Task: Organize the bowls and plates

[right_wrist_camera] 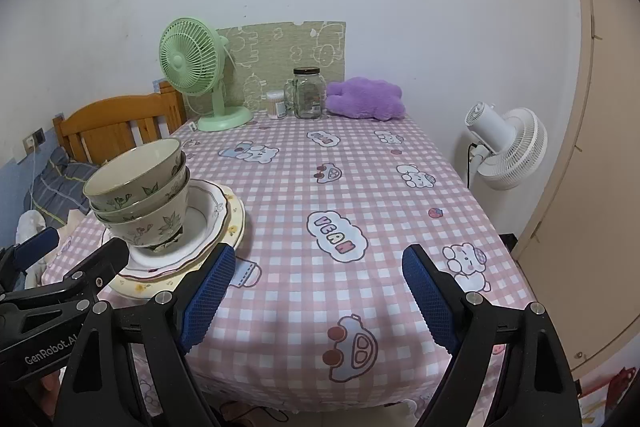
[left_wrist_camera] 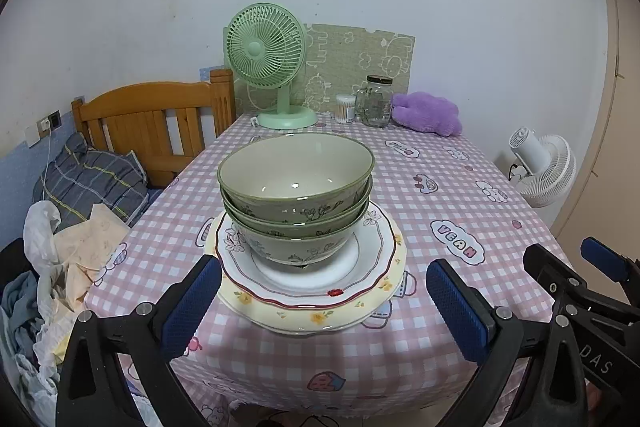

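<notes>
Three green bowls (left_wrist_camera: 296,195) sit nested on two stacked plates (left_wrist_camera: 312,303) near the bench's (left_wrist_camera: 460,195) front left edge. Left gripper (left_wrist_camera: 324,301) hovers just before the stack, jaws apart, empty. Right gripper (right_wrist_camera: 316,295) sits beside it over bare checked cloth, jaws apart, empty.
</notes>
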`<state>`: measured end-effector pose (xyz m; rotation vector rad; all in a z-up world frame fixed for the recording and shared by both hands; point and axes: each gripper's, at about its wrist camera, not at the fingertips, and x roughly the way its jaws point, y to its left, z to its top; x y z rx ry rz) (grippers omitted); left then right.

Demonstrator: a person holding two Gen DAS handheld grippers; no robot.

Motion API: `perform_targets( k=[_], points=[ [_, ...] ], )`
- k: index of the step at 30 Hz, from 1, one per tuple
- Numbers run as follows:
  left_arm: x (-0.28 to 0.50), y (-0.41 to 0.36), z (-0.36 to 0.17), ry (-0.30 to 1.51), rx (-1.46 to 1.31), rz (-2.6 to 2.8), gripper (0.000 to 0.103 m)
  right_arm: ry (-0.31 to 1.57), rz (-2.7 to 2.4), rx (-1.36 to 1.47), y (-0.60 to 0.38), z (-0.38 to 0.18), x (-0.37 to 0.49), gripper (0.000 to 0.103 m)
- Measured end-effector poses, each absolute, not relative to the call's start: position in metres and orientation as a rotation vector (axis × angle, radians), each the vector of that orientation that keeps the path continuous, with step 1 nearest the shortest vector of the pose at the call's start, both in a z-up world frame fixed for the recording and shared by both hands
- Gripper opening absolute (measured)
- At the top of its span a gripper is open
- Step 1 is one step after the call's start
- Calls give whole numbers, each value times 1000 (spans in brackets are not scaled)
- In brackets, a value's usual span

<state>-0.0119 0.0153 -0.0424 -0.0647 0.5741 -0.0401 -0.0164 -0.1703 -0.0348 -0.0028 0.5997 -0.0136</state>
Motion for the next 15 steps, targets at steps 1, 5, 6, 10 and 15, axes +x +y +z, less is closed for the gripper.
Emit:
perform_targets(
  k=[1, 5, 6, 10, 15],
  points=[
    [-12, 15, -42, 572, -63, -41, 103, 599, -13, -2, -171, -34, -16, 88],
    [-11, 12, -41, 571, -55, -42, 103, 595, -15, 2, -173, -33, -14, 88],
    [-11, 12, -41, 571, -53, -41, 103, 595, -16, 3, -174, -33, -14, 88],
    [-10, 11, -41, 570, -53, -42, 103, 593, -17, 5, -176, -33, -14, 89],
    [-11, 10, -42, 571, -51, -45, 103, 593, -17, 6, -179, -33, -14, 89]
  ],
)
